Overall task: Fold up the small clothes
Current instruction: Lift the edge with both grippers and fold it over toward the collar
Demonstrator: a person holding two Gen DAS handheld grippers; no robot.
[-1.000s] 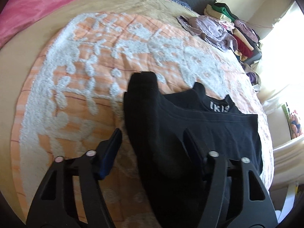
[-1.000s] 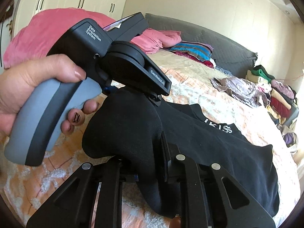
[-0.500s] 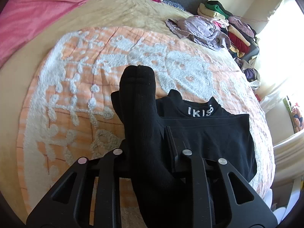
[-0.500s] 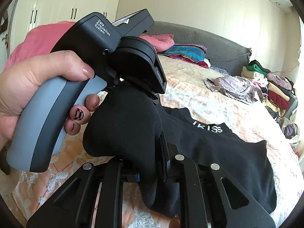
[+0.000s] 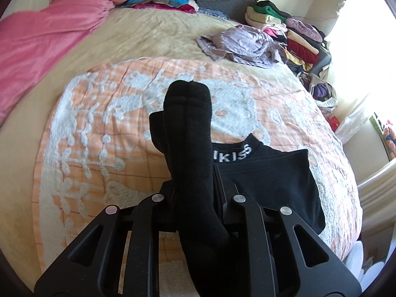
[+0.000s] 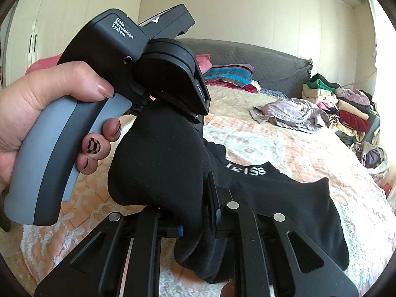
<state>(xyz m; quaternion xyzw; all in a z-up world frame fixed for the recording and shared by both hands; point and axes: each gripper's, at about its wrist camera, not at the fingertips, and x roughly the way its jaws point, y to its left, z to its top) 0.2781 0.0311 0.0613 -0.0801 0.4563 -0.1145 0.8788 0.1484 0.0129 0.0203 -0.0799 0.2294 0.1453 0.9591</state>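
Black knit sock, both claws on it. The left gripper, wide apart a second ago with the sock lying loose between its fingers, has come together and is now clamped on the leg of the sock; the last bit of closing is just finishing. The sock's toe end stands up past the fingers, clear of the bedspread. The right gripper was already clamped on the same sock and stays so, pinching it lower down, with the loose end drooping below its jaws. In the right view the left gripper sits right above, held in the person's hand, the two tools close together on one short stretch of cloth. Both have lifted a little since a second ago, so the sock now hangs off the bedspread rather than resting on it. Under and behind it, towards the right edge of the orange and white bedspread, lies another black garment with white lettering on its band, flat and untouched. A crumpled lilac garment and a stack of folded clothes sit at the far right corner of the bed. My reading: with both ends gripped the sock is ready to be doubled over or laid flat; the fold itself is not yet made.
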